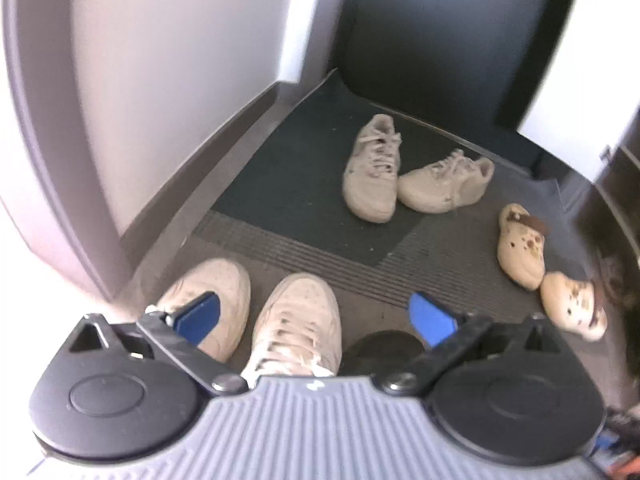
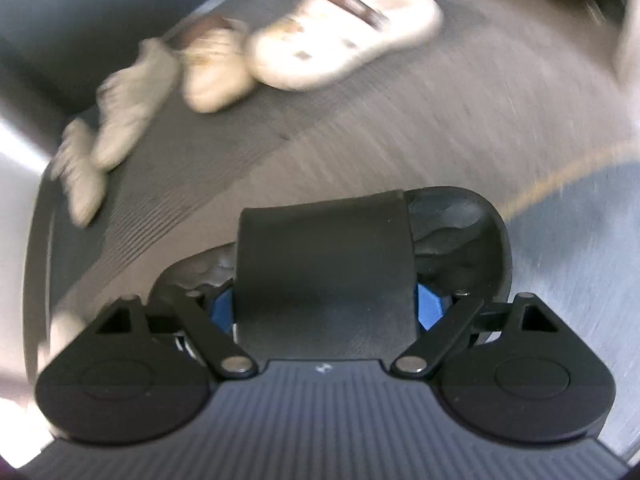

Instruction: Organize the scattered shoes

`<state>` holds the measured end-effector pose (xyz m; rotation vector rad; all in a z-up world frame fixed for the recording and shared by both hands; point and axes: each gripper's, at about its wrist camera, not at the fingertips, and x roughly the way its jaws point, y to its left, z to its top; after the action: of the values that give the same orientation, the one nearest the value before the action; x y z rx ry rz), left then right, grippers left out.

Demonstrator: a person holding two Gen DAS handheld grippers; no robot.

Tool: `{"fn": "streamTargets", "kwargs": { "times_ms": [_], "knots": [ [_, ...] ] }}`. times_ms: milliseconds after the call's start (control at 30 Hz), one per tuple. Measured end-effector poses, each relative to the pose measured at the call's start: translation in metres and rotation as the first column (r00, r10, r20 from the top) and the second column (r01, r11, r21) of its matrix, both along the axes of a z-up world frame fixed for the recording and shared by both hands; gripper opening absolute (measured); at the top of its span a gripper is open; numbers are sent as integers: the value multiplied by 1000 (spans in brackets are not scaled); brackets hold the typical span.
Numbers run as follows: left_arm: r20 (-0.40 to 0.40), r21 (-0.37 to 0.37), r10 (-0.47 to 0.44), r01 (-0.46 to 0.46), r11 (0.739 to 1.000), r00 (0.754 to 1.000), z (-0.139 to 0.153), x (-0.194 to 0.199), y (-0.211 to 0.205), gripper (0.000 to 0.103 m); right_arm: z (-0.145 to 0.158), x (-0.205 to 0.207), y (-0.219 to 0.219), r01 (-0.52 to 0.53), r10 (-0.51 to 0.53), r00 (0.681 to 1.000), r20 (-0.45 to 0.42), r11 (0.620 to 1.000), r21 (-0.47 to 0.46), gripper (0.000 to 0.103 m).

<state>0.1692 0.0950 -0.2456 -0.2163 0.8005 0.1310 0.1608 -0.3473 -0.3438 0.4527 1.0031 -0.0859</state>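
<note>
My left gripper (image 1: 316,314) is open and empty, hovering over a white sneaker (image 1: 298,322); its mate (image 1: 216,300) lies beside it by the wall. A dark round object (image 1: 384,346) shows just right of them. Two beige sneakers (image 1: 374,168) (image 1: 446,184) lie apart on the dark mat (image 1: 280,180). Two cream clogs with brown spots (image 1: 520,246) (image 1: 574,306) lie at the right. My right gripper (image 2: 326,306) is shut on the strap of a black slide sandal (image 2: 324,276), held above the floor. The clogs (image 2: 340,38) (image 2: 214,72) and beige sneakers (image 2: 128,100) (image 2: 78,172) show blurred beyond it.
A white wall with a grey baseboard (image 1: 192,160) runs along the left. A dark door (image 1: 440,32) stands behind the mat. Ribbed grey carpet (image 1: 440,264) covers the floor. A dark cabinet edge (image 1: 612,208) is at the right.
</note>
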Motion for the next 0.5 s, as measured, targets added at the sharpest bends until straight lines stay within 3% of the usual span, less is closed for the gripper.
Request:
{"fn": "streamTargets", "kwargs": {
  "times_ms": [67,133,167,233,400,500],
  "knots": [
    [35,57,-51,49,997,998,5,-5,-4,102,21,1,8,-149,150,989,9,988,-48,88],
    [35,130,-71,66,989,997,6,-8,-6,103,45,3,24,-339,347,937,38,931,-138,88],
    [29,177,-64,58,983,998,5,-8,-6,103,55,3,33,-441,453,890,53,884,-153,88],
    [30,202,-32,25,979,999,7,-8,4,102,75,3,50,-623,643,762,76,760,-186,88],
    [58,140,52,-60,988,997,14,-12,34,102,91,18,106,-820,838,543,-55,515,-249,88],
    [32,122,61,-65,990,998,12,-12,42,102,77,30,149,-903,916,371,-155,317,-291,88]
  ]
}}
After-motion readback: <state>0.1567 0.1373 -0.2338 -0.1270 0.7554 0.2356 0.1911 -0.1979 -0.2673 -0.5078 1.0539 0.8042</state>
